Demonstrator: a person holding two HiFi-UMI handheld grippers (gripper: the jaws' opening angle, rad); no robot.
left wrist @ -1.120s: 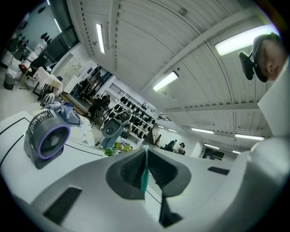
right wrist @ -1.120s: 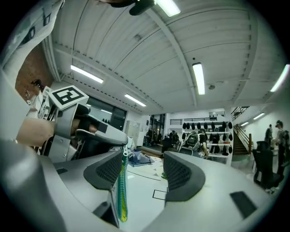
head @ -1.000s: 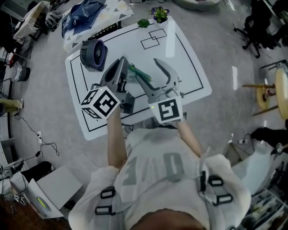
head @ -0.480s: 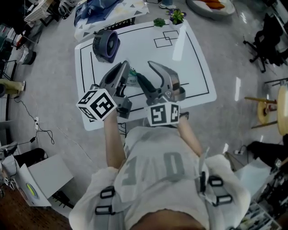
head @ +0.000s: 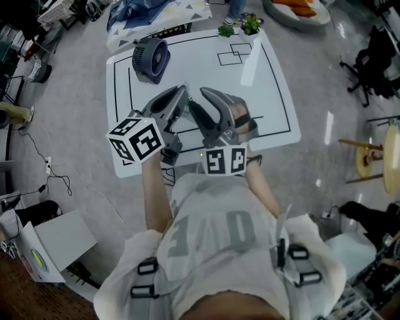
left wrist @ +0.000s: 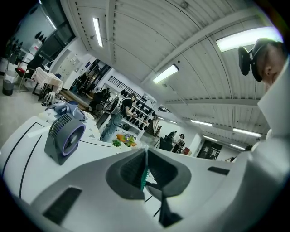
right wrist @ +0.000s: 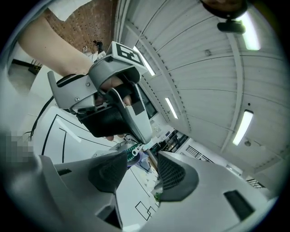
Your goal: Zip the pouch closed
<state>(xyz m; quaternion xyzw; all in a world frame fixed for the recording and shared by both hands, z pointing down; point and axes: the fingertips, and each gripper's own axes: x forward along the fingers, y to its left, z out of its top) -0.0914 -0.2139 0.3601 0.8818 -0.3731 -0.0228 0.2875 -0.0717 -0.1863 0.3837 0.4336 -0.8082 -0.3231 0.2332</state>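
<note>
A small green pouch (head: 185, 107) hangs above the white table (head: 269, 81), mostly hidden between the two grippers. My left gripper (head: 182, 95) is shut on it; in the left gripper view only a thin green edge (left wrist: 143, 171) shows between the pads. In the right gripper view the pouch's green end with its white zipper pull (right wrist: 132, 152) sticks out below the left gripper's tips. My right gripper (head: 199, 100) faces it, and its jaws have just been closing. They stand apart around the pull (right wrist: 142, 156), pads not pressing on it.
A dark desk fan (head: 152, 59) stands at the table's back left, also in the left gripper view (left wrist: 65, 138). Small potted plants (head: 249, 24) sit at the far edge. A blue cloth heap (head: 134, 9) lies beyond. Black outlines mark the tabletop (head: 230, 56).
The two grippers have come closer together over the table. The right gripper has rolled and its jaws have narrowed. The left gripper's hold on the pouch is unchanged.
</note>
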